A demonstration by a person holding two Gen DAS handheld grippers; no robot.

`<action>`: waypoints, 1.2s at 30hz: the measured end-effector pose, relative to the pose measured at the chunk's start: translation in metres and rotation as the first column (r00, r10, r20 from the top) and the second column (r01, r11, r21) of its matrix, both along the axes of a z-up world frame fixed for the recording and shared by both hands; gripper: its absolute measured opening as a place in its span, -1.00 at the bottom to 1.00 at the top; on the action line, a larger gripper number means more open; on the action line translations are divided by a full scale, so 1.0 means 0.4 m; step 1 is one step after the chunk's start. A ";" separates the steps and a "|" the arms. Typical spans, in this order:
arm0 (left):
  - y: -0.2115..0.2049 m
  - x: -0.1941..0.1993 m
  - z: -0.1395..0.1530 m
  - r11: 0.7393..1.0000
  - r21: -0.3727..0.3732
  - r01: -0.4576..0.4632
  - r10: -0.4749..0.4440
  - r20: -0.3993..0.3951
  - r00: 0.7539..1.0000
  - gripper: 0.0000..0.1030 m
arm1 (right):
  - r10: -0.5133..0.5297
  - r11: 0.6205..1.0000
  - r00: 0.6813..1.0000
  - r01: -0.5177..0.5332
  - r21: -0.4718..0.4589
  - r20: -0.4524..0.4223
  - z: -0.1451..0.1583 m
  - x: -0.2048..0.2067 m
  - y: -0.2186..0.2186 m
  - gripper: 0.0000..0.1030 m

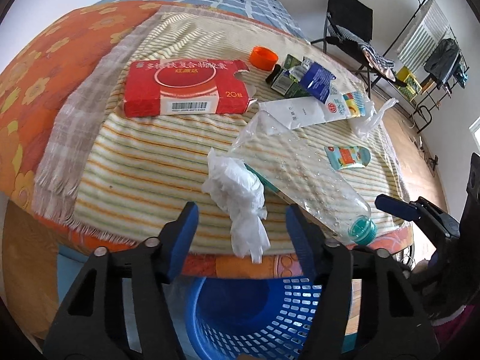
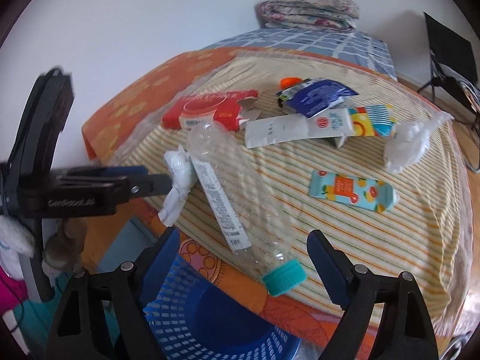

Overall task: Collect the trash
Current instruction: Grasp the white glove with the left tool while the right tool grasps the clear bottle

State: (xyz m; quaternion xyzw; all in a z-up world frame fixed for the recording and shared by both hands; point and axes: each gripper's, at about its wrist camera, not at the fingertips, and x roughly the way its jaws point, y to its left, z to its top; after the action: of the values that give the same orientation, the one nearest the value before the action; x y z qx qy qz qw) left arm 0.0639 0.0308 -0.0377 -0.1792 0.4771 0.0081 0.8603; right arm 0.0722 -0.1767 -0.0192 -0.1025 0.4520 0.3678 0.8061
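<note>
My left claw [image 1: 241,228] is spread around the crumpled white tissue [image 1: 237,192], not pinching it. My right claw [image 2: 243,258] is spread around the clear bottle's [image 2: 237,186] near end.

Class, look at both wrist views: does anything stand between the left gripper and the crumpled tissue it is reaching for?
Nothing visible does. The crumpled tissue lies at the bed's edge between the left gripper's open fingers; the plastic bottle lies just beside it.
</note>
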 end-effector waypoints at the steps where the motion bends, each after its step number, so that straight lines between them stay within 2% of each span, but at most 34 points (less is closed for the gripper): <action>1: 0.001 0.006 -0.005 1.000 -0.008 -0.001 0.001 -0.004 1.000 0.14 | 0.008 1.000 1.000 -0.008 -0.011 0.004 -0.005 -0.001 0.007 0.67; 6: 0.007 0.019 -0.017 0.999 -0.040 -0.004 0.004 -0.013 1.000 0.13 | 0.040 0.997 0.998 -0.036 -0.075 0.041 -0.027 -0.003 0.041 0.64; 9: 0.007 0.029 -0.026 0.999 -0.039 -0.004 0.004 -0.024 1.000 0.00 | 0.040 0.995 0.998 -0.035 -0.088 0.052 -0.031 0.001 0.047 0.63; 13: 0.020 0.045 -0.044 0.999 -0.048 -0.024 0.022 -0.045 0.999 -0.03 | 0.037 0.993 0.997 -0.029 -0.113 0.069 -0.042 0.011 0.056 0.60; 15: 0.024 0.051 -0.050 0.998 -0.060 -0.031 0.028 -0.050 0.998 -0.15 | 0.034 0.993 0.997 -0.025 -0.117 0.071 -0.045 0.016 0.060 0.59; 21: 0.028 0.067 -0.063 0.996 -0.078 -0.033 0.029 -0.056 0.998 -0.30 | 0.035 0.991 0.995 -0.023 -0.134 0.089 -0.058 0.036 0.080 0.59; 22: 0.028 0.068 -0.062 0.997 -0.077 -0.032 0.028 -0.055 0.998 -0.35 | 0.036 0.990 0.995 -0.023 -0.137 0.089 -0.060 0.039 0.083 0.57; 23: 0.027 0.070 -0.061 0.997 -0.075 -0.031 0.027 -0.052 0.998 -0.36 | 0.039 0.990 0.995 -0.026 -0.140 0.089 -0.062 0.041 0.087 0.40; 24: 0.028 0.069 -0.061 0.997 -0.075 -0.032 0.028 -0.049 0.998 -0.39 | 0.039 0.989 0.995 -0.026 -0.146 0.088 -0.063 0.044 0.090 0.33; 36: 0.065 0.042 -0.025 0.994 -0.088 -0.067 0.067 0.004 0.998 -0.50 | 0.004 0.997 0.998 0.001 -0.073 0.069 -0.013 0.045 0.050 0.29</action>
State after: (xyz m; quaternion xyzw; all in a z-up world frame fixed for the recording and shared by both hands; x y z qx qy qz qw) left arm 0.0807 0.0569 -0.0478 -0.2328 0.4677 0.0153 0.8526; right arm 0.0901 -0.1569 -0.0245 -0.1448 0.4370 0.3480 0.8167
